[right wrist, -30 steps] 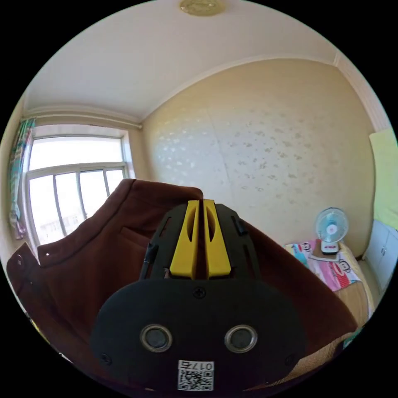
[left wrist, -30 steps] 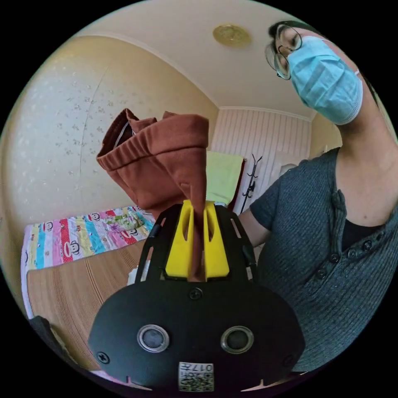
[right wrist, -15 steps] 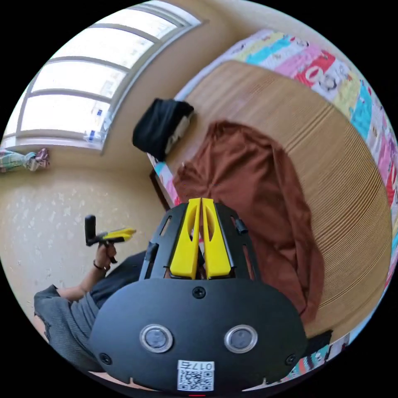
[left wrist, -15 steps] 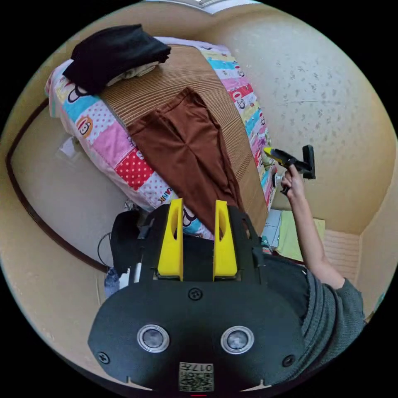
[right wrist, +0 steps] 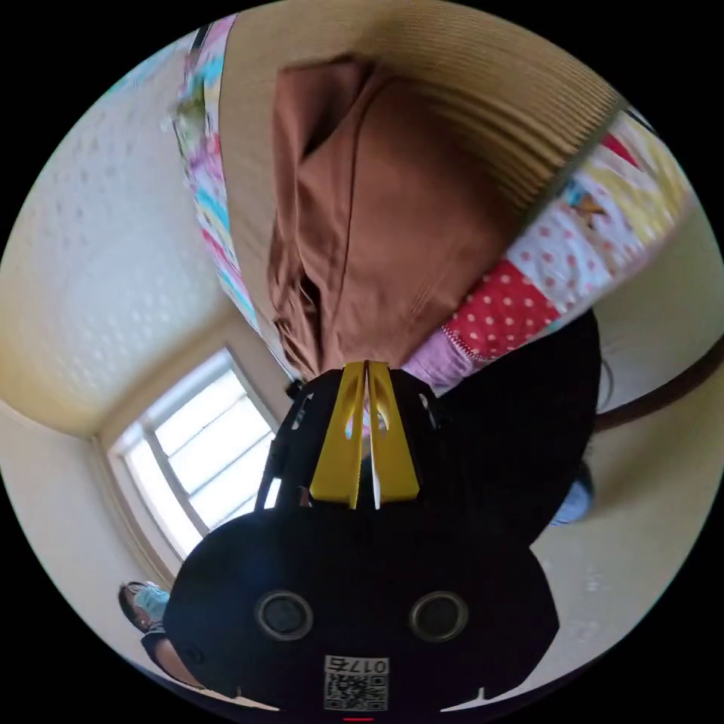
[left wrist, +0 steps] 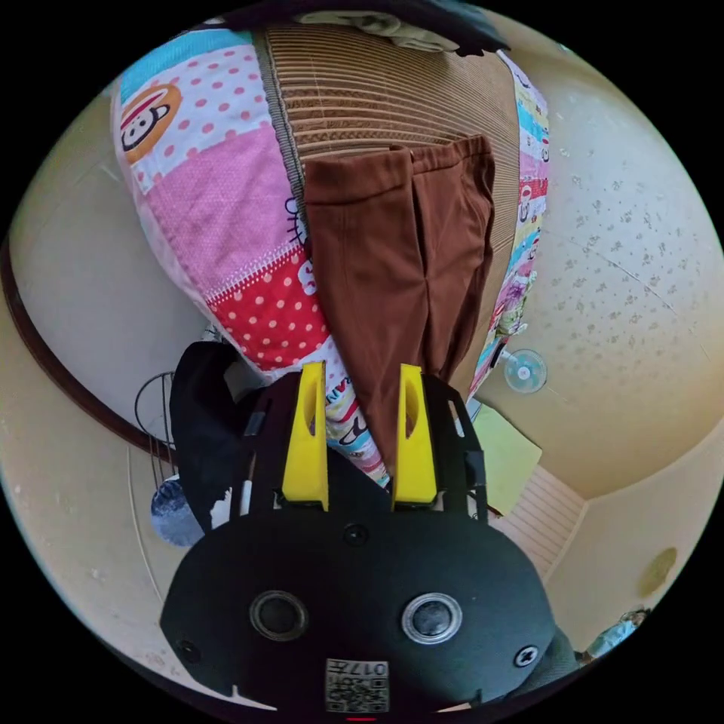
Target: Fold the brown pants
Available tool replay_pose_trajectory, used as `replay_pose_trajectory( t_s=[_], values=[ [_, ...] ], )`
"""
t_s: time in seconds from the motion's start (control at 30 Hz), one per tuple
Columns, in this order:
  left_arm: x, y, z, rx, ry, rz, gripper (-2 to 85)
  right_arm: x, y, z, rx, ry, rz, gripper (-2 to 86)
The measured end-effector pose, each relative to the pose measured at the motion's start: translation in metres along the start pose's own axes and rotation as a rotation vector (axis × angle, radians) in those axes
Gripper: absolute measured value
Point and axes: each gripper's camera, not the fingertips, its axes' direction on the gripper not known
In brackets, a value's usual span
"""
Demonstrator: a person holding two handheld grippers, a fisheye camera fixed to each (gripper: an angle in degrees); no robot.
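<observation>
Your left gripper view looks down from above the bed (left wrist: 226, 219) edge, close in, rolled over. Your right gripper view does likewise. Both share the brown pants (left wrist: 400, 279) and mat (left wrist: 362, 90).

Bed (left wrist: 226, 211) w/ patchwork cartoon sheet, woven straw mat (left wrist: 362, 90) over its middle. Brown pants (left wrist: 392, 271) lie on mat, one end hanging past bed edge. Dark folded clothes (left wrist: 422, 19) at mat's far end, beyond pants.
</observation>
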Motion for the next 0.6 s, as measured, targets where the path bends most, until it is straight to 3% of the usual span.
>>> replay_pose_trajectory(
  t_s=[0.07, 0.17, 0.33, 0.4, 0.47, 0.53, 0.6],
  values=[
    [0.005, -0.030, -0.002, -0.001, -0.050, -0.037, 13.6, 0.033, 0.041, -0.040, 0.268, -0.269, 0.109, 0.3],
    [0.013, -0.055, -0.012, 0.062, -0.110, -0.089, 13.1, 0.066, 0.092, -0.054, 0.483, -0.553, 0.208, 0.4],
    [0.023, -0.074, -0.027, 0.129, -0.136, -0.162, 8.8, 0.081, 0.149, -0.067, 0.637, -0.835, 0.250, 0.3],
    [0.033, -0.080, -0.031, 0.075, -0.253, -0.077, 6.3, 0.075, 0.162, -0.081, 0.660, -0.835, 0.217, 0.3],
    [0.049, -0.088, -0.039, -0.058, -0.345, 0.150, 4.2, 0.064, 0.174, -0.099, 0.632, -0.734, 0.198, 0.3],
    [0.060, -0.095, -0.050, -0.188, -0.352, 0.301, 4.0, 0.056, 0.179, -0.108, 0.590, -0.659, 0.204, 0.3],
    [0.074, -0.098, -0.074, -0.207, -0.405, 0.381, 3.9, 0.052, 0.181, -0.114, 0.565, -0.622, 0.226, 0.3]
  ],
)
